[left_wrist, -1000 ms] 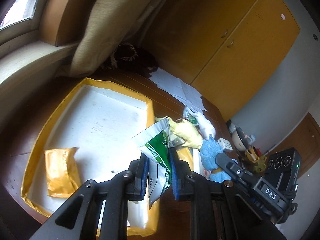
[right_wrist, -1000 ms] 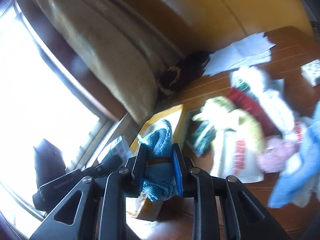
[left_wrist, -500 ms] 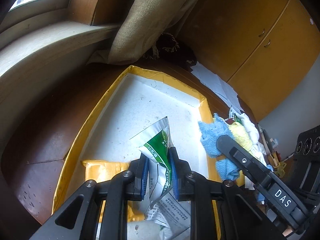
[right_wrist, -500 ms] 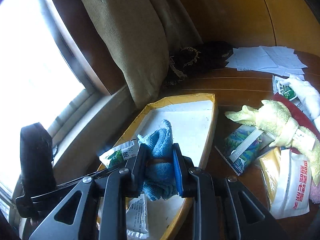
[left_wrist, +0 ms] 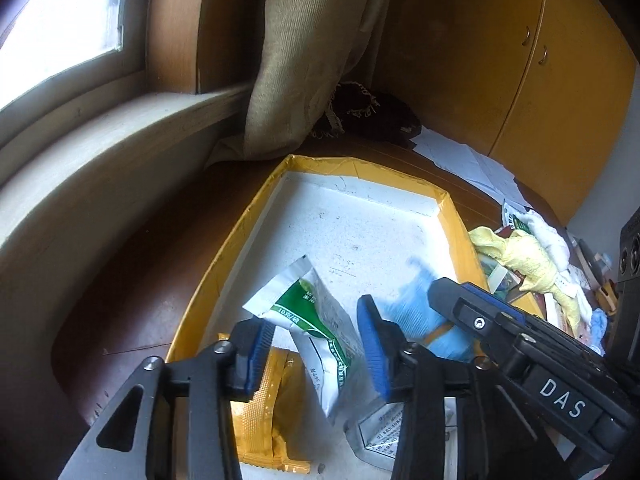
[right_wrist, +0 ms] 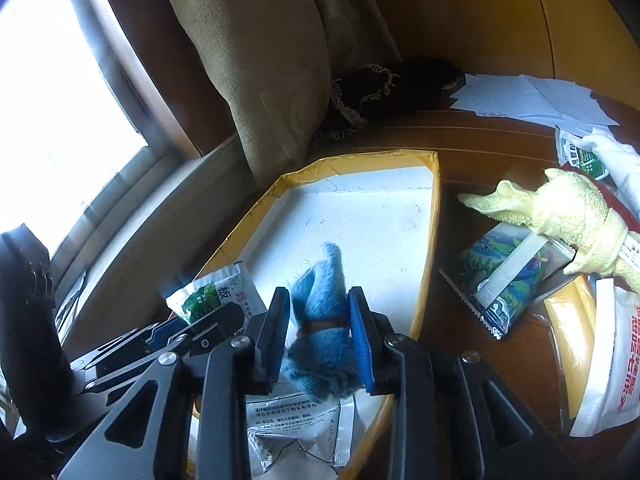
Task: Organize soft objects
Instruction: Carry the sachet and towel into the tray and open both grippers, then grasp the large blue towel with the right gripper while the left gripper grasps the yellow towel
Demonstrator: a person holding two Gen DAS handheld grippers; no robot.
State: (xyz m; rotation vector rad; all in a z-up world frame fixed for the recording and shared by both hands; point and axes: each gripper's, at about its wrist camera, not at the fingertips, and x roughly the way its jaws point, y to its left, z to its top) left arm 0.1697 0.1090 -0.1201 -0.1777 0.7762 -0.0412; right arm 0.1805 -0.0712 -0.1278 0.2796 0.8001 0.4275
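L tool [left_wrist: 316,354] standing wide, released; green sachet [left_wrist: 316,332] dropping btwn pads into tray [left_wrist: 256,216], w/ other packets. R tool [right_wrist: 320,338] spread too, blue cloth [right_wrist: 320,320] blurring, slipping loose over tray. Both positioned above tray so items are landing inside.

Tray [left_wrist: 256,208] on tabletop [left_wrist: 132,292], below windowsill [left_wrist: 100,148]. Curtain [left_wrist: 304,56] hangs behind tray's far edge; papers [right_wrist: 532,100] on tabletop beyond, right. Inside tray, near end: sachet [left_wrist: 316,320], packet [left_wrist: 264,408] left of it, towel [right_wrist: 324,320] right of it. Right of tray, on tabletop: plush toy [right_wrist: 560,208], pouch [right_wrist: 504,280] before it, bag [right_wrist: 612,360] nearest.
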